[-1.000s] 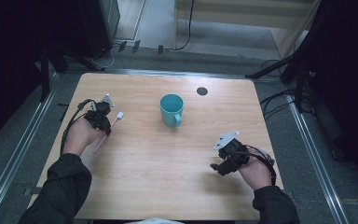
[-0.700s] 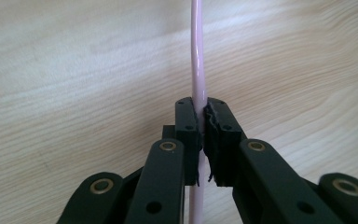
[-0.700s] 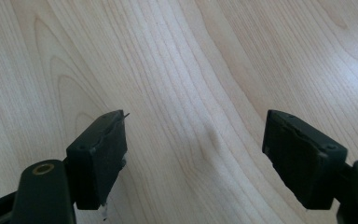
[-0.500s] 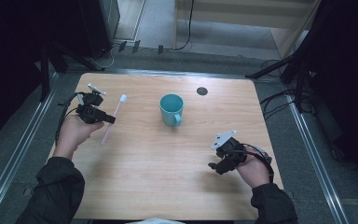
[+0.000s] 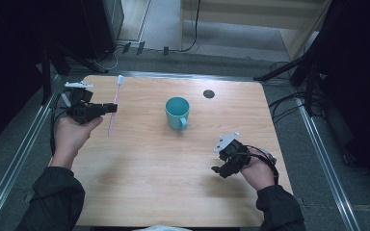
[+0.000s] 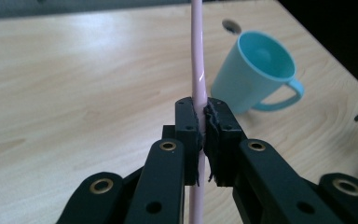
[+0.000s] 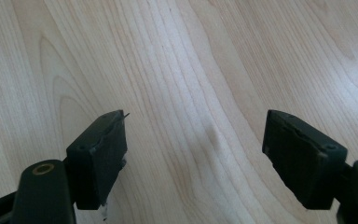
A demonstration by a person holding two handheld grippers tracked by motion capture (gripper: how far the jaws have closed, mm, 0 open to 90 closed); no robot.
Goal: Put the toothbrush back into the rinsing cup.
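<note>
Slim pink plastic toothbrush is pinched tight in the left gripper near the wooden table's left edge, beside a glossy teal mug.

A teal mug stands alone just above the middle of the wooden counter, the one obstacle between the left claw at nine o'clock and the right claw at four o'clock. From the mug's six o'clock to the near edge, the boards lie bare.
</note>
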